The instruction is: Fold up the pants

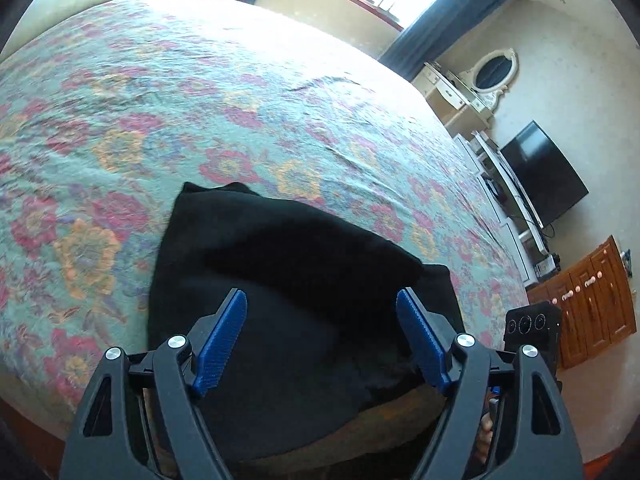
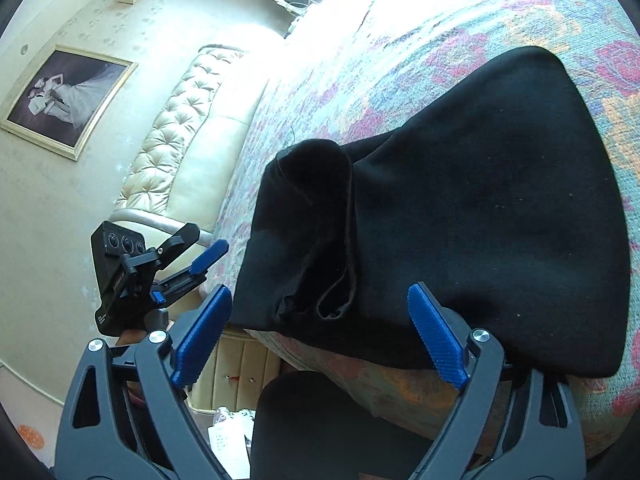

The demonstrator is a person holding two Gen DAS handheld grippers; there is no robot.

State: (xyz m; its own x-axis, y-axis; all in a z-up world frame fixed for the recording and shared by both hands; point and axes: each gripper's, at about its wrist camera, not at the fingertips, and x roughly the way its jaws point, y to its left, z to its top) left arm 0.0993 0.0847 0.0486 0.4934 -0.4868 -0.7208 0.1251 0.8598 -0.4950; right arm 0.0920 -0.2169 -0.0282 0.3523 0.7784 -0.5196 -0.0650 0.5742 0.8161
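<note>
On the floral bedspread (image 1: 248, 92), folded black pants (image 1: 288, 280), left gripper (image 1: 320, 300) and right gripper (image 2: 320, 300) spread wide, holding nothing

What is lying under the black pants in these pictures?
The black pants lie on the floral bedspread, near the bed's edge, in a folded stack. The bedspread shows all around them. The part directly underneath and the inner folded layers are covered, so they cannot be seen.

Bedspread (image 1: 240, 92) lies bare beyond the black pants (image 1: 280, 280)
</note>
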